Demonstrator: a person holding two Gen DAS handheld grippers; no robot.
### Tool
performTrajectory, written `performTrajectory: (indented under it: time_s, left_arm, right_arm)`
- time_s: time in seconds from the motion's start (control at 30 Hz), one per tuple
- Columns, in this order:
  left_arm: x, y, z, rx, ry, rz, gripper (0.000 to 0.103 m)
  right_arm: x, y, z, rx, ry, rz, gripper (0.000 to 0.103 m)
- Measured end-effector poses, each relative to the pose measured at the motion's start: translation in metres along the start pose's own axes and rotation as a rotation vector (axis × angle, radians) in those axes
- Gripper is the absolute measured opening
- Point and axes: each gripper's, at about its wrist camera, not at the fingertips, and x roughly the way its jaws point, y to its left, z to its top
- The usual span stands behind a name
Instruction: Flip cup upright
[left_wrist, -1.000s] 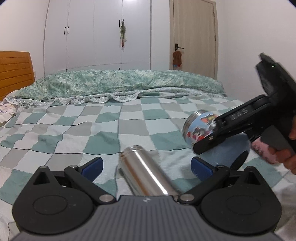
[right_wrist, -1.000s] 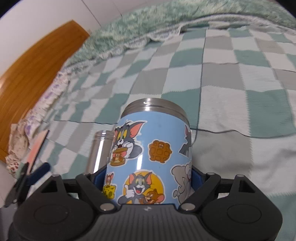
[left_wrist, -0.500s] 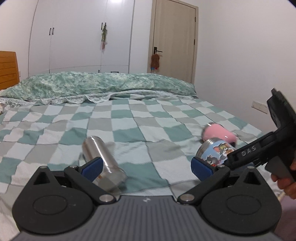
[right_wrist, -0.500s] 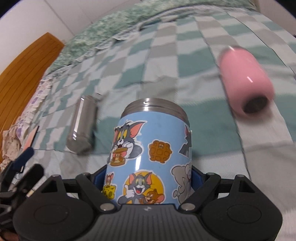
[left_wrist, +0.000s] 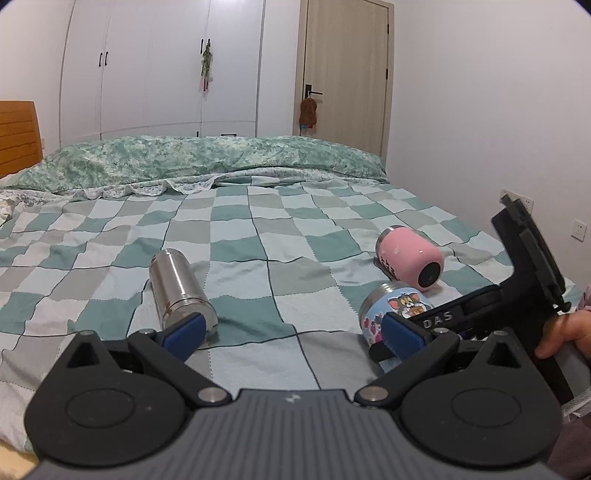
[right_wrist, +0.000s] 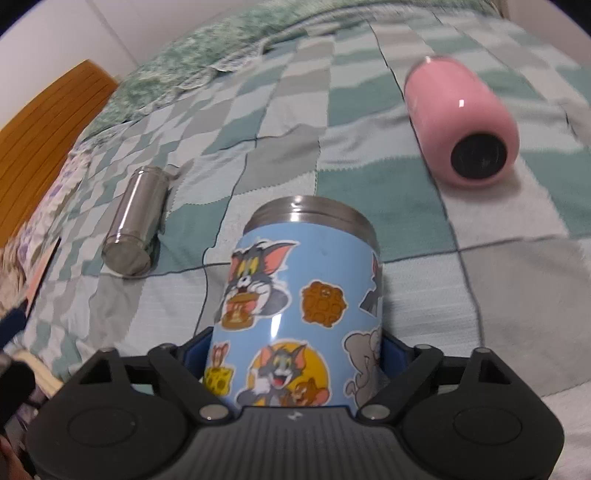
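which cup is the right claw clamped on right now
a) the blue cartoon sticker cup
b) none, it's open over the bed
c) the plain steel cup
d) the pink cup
a: the right claw has its blue pads pressed on both sides of the blue cartoon sticker cup, while the pink cup and the plain steel cup lie apart on the checkered bedspread.

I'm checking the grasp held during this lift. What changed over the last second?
The right gripper carried the cartoon cup away from the steel bottle toward the pink cup, lowering it near the bedspread. The left gripper drew back from the steel bottle, open and empty. The grasp never loosened; the steel bottle and pink cup lay on their sides throughout.
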Motion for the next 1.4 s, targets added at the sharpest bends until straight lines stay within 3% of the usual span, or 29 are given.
performTrajectory:
  time_s: [0.27, 0.67, 1.0, 1.13, 1.4]
  left_arm:
    - [-0.010, -0.028, -0.004, 0.017, 0.011, -0.005, 0.103]
    - [0.005, -0.085, -0.004, 0.028, 0.090, 0.005, 0.103]
    - [0.042, -0.118, 0.013, -0.002, 0.210, 0.049, 0.103]
    - [0.071, -0.128, 0.024, -0.030, 0.287, 0.065, 0.103]
    - [0.137, -0.134, 0.035, -0.051, 0.467, 0.158, 0.103]
  right_arm:
    - [-0.072, -0.036, -0.022, -0.152, -0.268, 0.058, 0.103]
    - [-0.106, -0.093, -0.065, -0.329, -0.531, -0.044, 0.103]
    - [-0.104, -0.103, -0.076, -0.445, -0.636, -0.035, 0.103]
    - [-0.099, -0.107, -0.078, -0.489, -0.693, -0.078, 0.103]
    - [-0.093, -0.115, -0.069, -0.500, -0.692, -0.052, 0.103]
